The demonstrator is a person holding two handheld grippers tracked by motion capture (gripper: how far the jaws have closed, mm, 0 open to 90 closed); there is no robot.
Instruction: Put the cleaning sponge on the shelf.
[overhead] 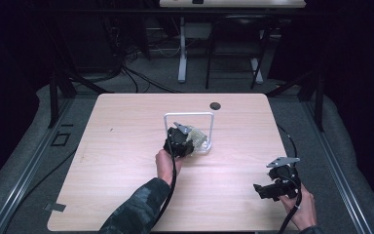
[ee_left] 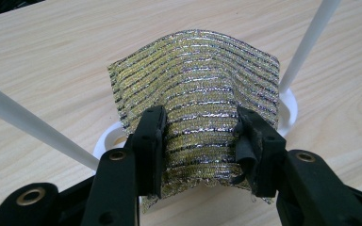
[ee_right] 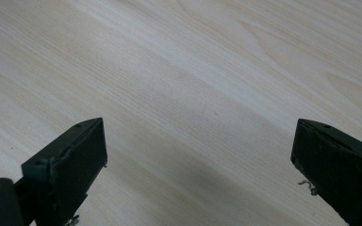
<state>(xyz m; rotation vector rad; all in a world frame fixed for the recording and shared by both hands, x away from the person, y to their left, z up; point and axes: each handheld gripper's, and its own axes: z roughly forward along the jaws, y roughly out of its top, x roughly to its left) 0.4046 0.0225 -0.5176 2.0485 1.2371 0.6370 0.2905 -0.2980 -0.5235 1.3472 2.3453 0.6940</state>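
A gold and silver striped cloth bulges upward between the jaws of my left gripper, which is shut on its near edge. The cloth hangs just in front of a white wire rack standing mid-table, between the rack's two white posts. Its round white base lies under the cloth. In the high view my left gripper sits at the rack's foot. My right gripper rests near the table's front right corner, its jaws wide apart over bare wood with nothing between them.
The wooden table has a dark round hole near its far edge. Black cables trail from both grippers toward the front edge. Behind the table stand desk legs and cables on the floor.
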